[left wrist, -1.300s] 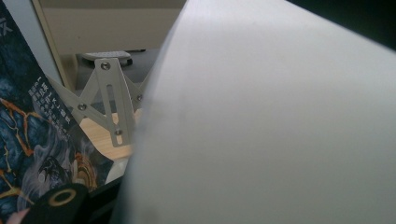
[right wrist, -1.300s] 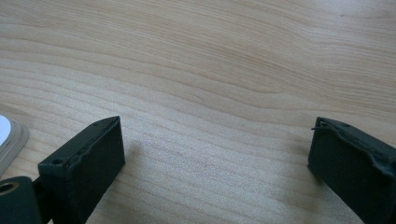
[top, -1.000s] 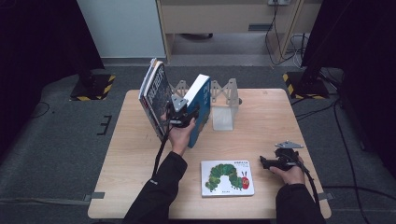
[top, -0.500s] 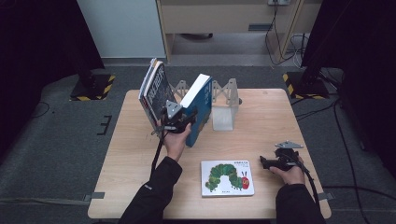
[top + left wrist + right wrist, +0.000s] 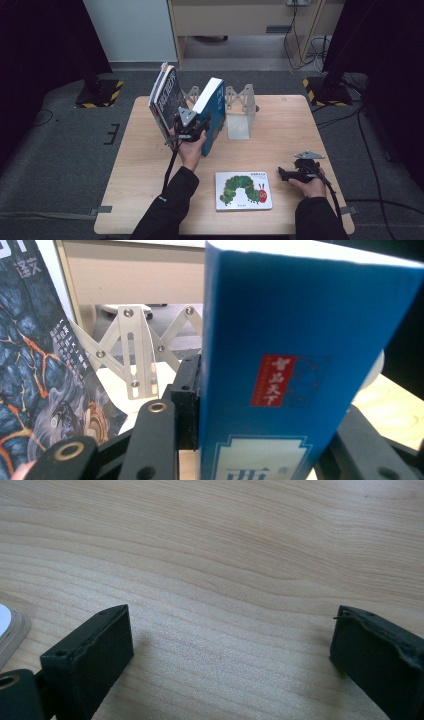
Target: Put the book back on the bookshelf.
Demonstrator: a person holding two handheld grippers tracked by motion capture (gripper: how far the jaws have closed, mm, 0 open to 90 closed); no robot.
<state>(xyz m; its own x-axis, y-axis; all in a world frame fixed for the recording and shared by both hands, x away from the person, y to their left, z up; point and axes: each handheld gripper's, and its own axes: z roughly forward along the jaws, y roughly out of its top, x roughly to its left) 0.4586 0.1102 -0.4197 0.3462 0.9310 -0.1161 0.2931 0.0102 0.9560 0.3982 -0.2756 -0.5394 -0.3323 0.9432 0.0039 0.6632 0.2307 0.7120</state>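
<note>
Blue book (image 5: pixel 214 116), thick and standing upright on its lower edge, sits clamped between the jaws of the left gripper (image 5: pixel 196 126) near the far middle of the wooden table (image 5: pixel 290 125); in the left gripper view the black pads press both sides of its spine (image 5: pixel 295 365), which carries a red label. Just left of that gripper leans a dark-covered book (image 5: pixel 166 102), tilted away from the blue one, its cracked orange-and-blue cover (image 5: pixel 35 370) close beside the left jaw. Just right of the gripper, past the blue book, stands a metal expanding book rack (image 5: pixel 239 107), whose scissor struts (image 5: pixel 135 355) rise behind the jaws. Nearer the person, between the two hands, a caterpillar picture book (image 5: pixel 243 190) lies flat, cover up, well apart from the left gripper and near the right one. The right gripper (image 5: pixel 284 173) rests low at the table's near right, held in the right hand (image 5: pixel 311 185), its jaws spread wide over bare wood with nothing between them.
</note>
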